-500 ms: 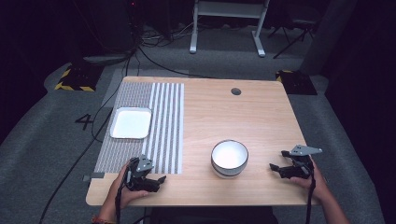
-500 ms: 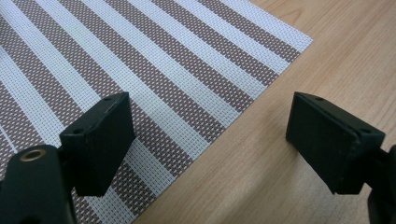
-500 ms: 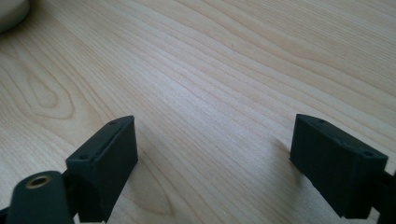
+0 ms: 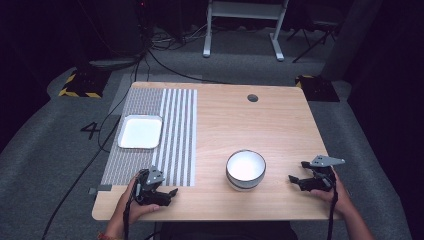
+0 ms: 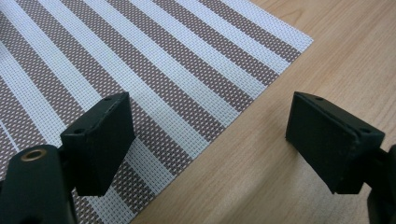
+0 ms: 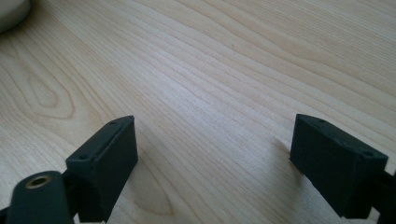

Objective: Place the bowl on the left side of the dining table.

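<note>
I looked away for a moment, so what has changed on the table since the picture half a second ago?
Nothing visibly changed. Both grippers, left gripper and right gripper, rest open and empty on the table; the bowl, tray and striped mat lie where they were.

The high view looks forward and down over the whole table [image 4: 280, 130] from its near edge. The left gripper view sits close above the striped mat [image 5: 140, 70] at its near right corner, which the high view shares; the right gripper view skims bare wood near the bowl [image 6: 11, 11].
</note>
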`<state>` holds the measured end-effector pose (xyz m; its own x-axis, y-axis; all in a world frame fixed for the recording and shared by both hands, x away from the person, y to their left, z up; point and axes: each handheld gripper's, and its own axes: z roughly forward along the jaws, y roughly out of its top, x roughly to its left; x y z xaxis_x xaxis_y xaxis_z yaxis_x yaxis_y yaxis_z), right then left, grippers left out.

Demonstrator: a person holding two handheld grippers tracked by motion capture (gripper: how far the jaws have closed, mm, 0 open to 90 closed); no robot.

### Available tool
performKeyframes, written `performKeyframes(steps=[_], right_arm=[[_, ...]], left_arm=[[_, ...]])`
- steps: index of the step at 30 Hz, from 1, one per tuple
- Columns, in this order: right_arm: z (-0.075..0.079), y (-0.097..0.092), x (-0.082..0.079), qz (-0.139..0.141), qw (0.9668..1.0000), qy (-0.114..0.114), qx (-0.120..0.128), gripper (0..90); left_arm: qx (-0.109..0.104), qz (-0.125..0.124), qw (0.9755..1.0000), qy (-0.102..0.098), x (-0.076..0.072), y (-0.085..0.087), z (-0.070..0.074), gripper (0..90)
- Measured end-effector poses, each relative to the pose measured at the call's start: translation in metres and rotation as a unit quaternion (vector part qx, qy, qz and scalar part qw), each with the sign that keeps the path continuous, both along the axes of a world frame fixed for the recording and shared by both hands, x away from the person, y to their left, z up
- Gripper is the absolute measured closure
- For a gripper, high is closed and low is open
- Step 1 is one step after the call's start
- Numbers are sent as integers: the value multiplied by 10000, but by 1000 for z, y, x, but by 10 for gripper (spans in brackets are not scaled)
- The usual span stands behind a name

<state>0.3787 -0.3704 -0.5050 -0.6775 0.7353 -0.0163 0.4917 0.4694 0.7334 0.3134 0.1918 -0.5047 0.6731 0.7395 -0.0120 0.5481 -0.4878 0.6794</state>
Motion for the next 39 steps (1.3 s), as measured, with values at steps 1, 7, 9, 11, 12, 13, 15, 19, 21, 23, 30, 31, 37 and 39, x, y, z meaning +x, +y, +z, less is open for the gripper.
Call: performKeyframes(steps=[1, 7, 9, 11, 12, 13, 15, 19, 21, 23, 30, 31, 37, 39], right_arm=[[0, 0, 0, -1, 10000, 1, 0, 150], [0, 0, 0, -1, 10000, 0, -2, 150], [0, 0, 0, 2, 10000, -2, -2, 150], [0, 0, 0, -2, 10000, 2, -2, 150], [0, 0, 0, -2, 10000, 1, 0, 150], [0, 0, 0, -1, 10000, 1, -1, 150], [0, 0, 0, -2, 10000, 3, 1, 150], [0, 0, 0, -1, 10000, 1, -2, 150], [0, 0, 0, -1, 10000, 2, 0, 150], [0, 0, 0, -1, 10000, 2, -2, 150], [0, 0, 0, 0, 10000, 0, -2, 150], [0, 0, 0, -2, 10000, 2, -1, 150], [0, 0, 0, 0, 10000, 1, -2, 150], [0, 0, 0, -1, 10000, 1, 1, 150]], left_arm=[[20, 3, 10000, 29, 0, 0, 0, 153], [110, 30, 9998, 149, -2, -4, 3, 159], [206, -48, 9997, 104, -2, -5, 4, 161], [183, -47, 9998, 114, -2, -7, 4, 162], [224, -56, 9997, 81, -2, -7, 5, 162], [232, -53, 9997, 73, -2, -7, 5, 165], [236, -57, 9997, 87, -2, -7, 5, 166], [158, -114, 9998, 57, -3, -7, 8, 165], [166, -123, 9998, 11, -3, -8, 9, 165], [124, -160, 9998, 49, -4, -10, 10, 165], [139, -268, 9995, -100, -5, -15, 19, 164], [100, -296, 9995, -83, -5, -17, 19, 164], [196, -399, 9990, -104, -7, -23, 25, 163], [156, -414, 9989, -152, -7, -24, 27, 163]])
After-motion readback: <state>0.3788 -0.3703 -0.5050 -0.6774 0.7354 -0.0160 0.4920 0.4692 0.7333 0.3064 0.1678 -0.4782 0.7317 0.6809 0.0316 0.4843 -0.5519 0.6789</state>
